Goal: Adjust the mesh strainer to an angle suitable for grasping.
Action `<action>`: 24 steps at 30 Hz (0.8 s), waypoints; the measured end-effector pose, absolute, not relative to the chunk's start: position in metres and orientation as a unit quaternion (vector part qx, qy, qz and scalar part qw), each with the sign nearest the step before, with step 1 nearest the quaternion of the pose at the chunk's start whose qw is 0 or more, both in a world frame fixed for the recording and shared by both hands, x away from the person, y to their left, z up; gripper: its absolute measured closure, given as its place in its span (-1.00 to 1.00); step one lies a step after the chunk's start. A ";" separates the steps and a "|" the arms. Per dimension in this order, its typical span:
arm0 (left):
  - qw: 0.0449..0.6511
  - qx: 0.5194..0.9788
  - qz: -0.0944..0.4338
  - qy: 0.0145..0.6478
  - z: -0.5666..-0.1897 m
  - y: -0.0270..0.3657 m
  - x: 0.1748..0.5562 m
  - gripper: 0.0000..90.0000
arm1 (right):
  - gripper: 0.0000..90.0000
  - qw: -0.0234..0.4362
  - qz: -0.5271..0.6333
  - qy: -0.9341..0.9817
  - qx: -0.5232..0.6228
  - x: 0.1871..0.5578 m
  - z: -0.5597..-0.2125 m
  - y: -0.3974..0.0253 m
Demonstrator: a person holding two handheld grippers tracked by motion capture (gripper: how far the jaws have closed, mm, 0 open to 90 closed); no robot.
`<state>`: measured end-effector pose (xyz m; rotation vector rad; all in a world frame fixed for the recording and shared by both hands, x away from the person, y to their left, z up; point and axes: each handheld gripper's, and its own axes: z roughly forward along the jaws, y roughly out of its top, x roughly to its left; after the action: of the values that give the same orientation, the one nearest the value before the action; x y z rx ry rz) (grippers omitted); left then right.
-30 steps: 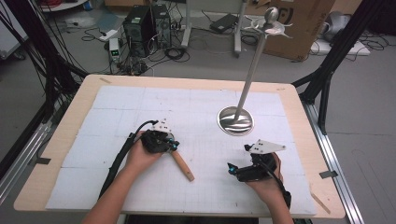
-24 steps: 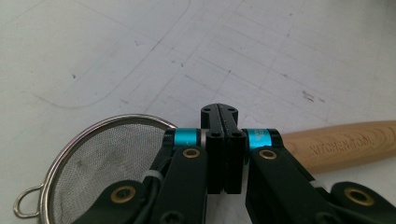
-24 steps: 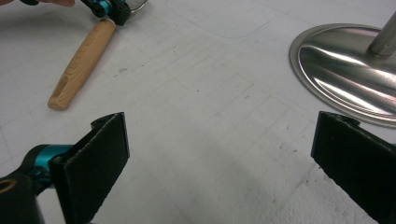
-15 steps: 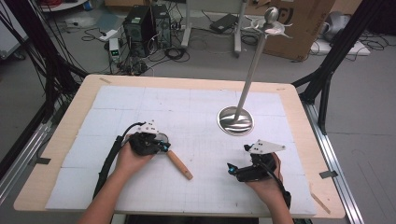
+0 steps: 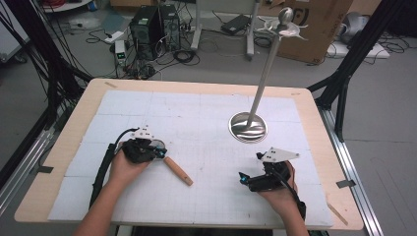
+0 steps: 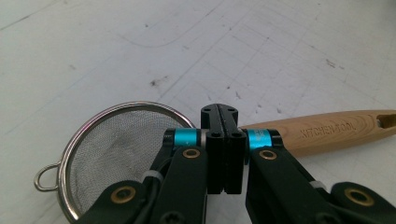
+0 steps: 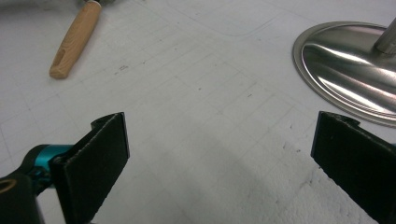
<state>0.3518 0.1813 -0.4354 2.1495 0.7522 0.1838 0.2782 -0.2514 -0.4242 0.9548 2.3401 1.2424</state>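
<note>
High view: left hand (image 5: 129, 164) reaches in from bottom, wrapped over left gripper (image 5: 156, 153), which sits on small round steel mesh strainer with pale wooden handle (image 5: 178, 171) on white gridded table mat (image 5: 206, 123). Right hand (image 5: 279, 192) holds right gripper (image 5: 242, 178) low, near tall steel stand with round mirror-bright base (image 5: 247, 126).

Left gripper view: jaws pressed together over strainer's handle joint; whether they pinch it, hard to say.

Right gripper view: jaws wide apart, nothing between, above bare mat.
</note>
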 end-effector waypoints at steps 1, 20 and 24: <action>0.416 0.855 0.075 0.301 -0.435 0.183 0.352 0.99 | -0.93 0.162 0.435 0.820 0.334 0.278 -0.424 -0.251; 0.416 0.878 0.059 0.228 -0.425 0.167 0.315 0.99 | -0.93 0.161 0.432 0.822 0.335 0.278 -0.426 -0.249; 0.409 0.888 0.043 0.205 -0.429 0.152 0.307 0.99 | -0.93 0.159 0.432 0.822 0.334 0.278 -0.426 -0.248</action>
<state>0.3073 0.1517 -0.4287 2.2372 0.5159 0.1085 0.2782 -0.2479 -0.4257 0.9551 2.3500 1.2362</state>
